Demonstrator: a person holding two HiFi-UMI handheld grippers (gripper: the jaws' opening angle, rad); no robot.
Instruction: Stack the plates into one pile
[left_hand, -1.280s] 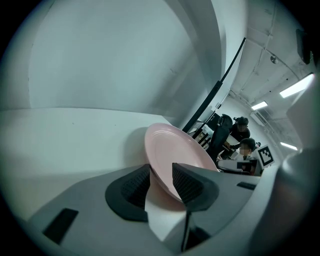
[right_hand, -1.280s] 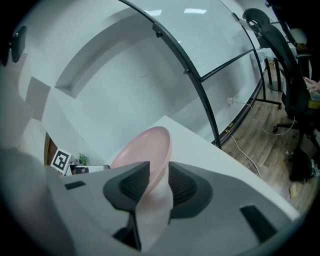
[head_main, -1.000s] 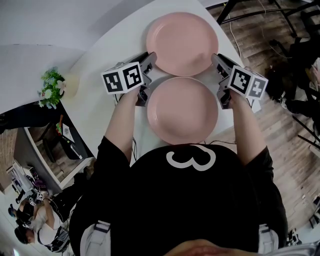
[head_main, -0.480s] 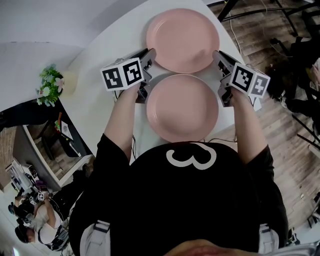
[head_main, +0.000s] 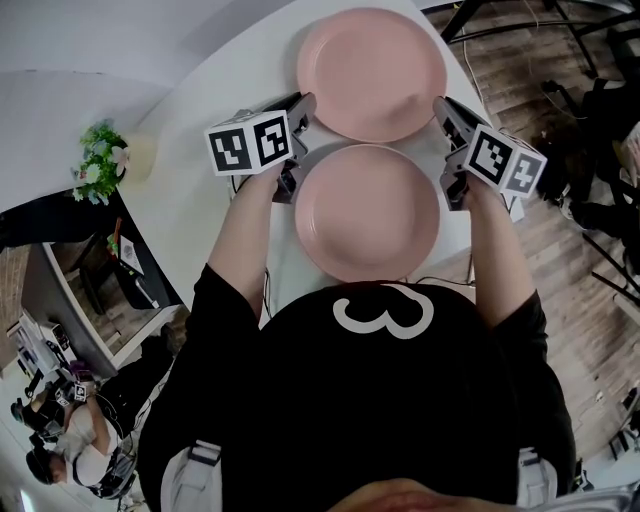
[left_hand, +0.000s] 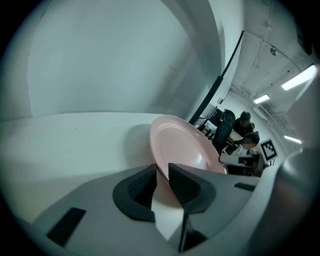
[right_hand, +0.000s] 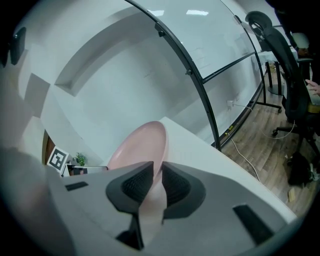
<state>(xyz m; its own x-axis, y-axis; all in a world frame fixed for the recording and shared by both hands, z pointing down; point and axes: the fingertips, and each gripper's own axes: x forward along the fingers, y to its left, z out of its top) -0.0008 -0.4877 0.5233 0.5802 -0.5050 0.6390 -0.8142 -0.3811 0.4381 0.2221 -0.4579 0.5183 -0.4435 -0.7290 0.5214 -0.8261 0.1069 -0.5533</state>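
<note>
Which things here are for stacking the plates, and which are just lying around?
For the job: far plate, with its rim between the closing jaws of the left gripper and right gripper; near plate; the white table under both.
Just lying about: flowers; office chair.

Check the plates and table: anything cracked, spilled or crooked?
Nothing stands out. The far plate and near plate look whole and clean on the table; left claw and right claw are closing on the far plate's rim.
</note>
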